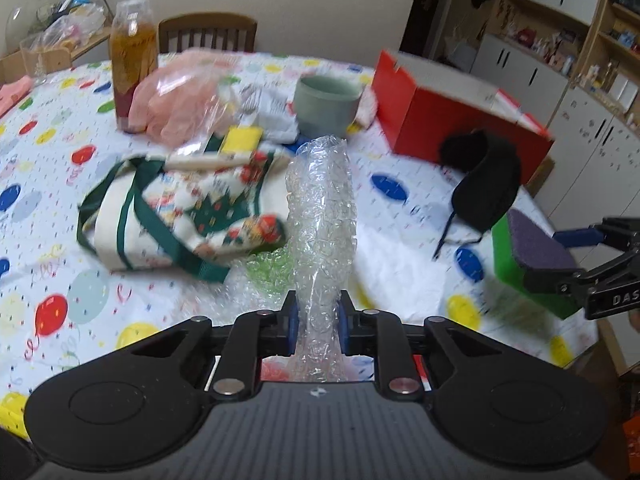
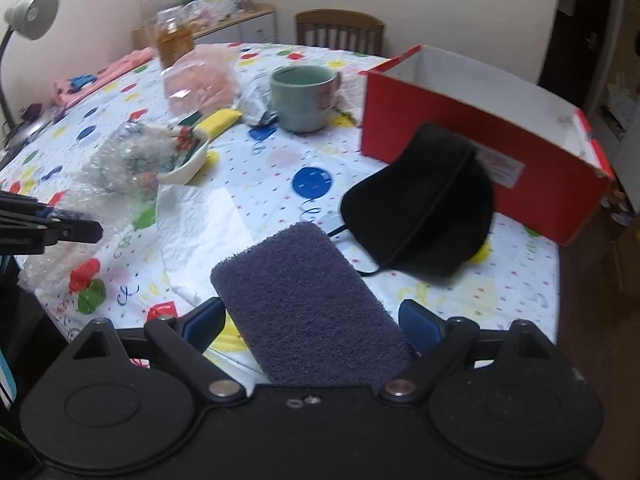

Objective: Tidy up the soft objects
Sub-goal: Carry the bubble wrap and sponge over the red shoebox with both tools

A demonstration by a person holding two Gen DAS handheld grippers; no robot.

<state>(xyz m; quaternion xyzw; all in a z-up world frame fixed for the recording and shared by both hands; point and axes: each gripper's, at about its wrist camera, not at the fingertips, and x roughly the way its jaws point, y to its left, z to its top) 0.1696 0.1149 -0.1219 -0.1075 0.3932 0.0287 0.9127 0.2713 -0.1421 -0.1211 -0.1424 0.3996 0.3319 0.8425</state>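
From the left wrist camera, the left gripper (image 1: 318, 330) has its jaws closed tightly on a rolled strip of clear bubble wrap (image 1: 322, 216), which stands up from between the blue pads and leans away over the surface (image 1: 48, 216), a table under a white cloth printed with coloured balloons. Just behind the roll lies a cream tote bag (image 1: 176, 216) with green straps and a bright pattern, slumped on its side toward the middle of the surface. Farther back sit a pink plastic bag (image 1: 176, 100), a yellow sponge (image 1: 242, 139) and a pale green mug (image 1: 326, 102). An open red cardboard box (image 1: 448, 120) stands at the far right edge, with a black eye mask (image 1: 486, 178) lying just in front of it. At the right edge of this view, the right gripper (image 1: 580, 258) holds a green sponge with a purple scouring pad (image 1: 536, 252). From the right wrist camera, that purple pad fills the space between the wide-set jaws, and both blue pads touch its sides, so the jaws are gripping the sponge above the near edge of the surface. A white paper napkin (image 2: 192, 216) lies flat on the cloth to the left. The eye mask rests against the front wall of the red box.
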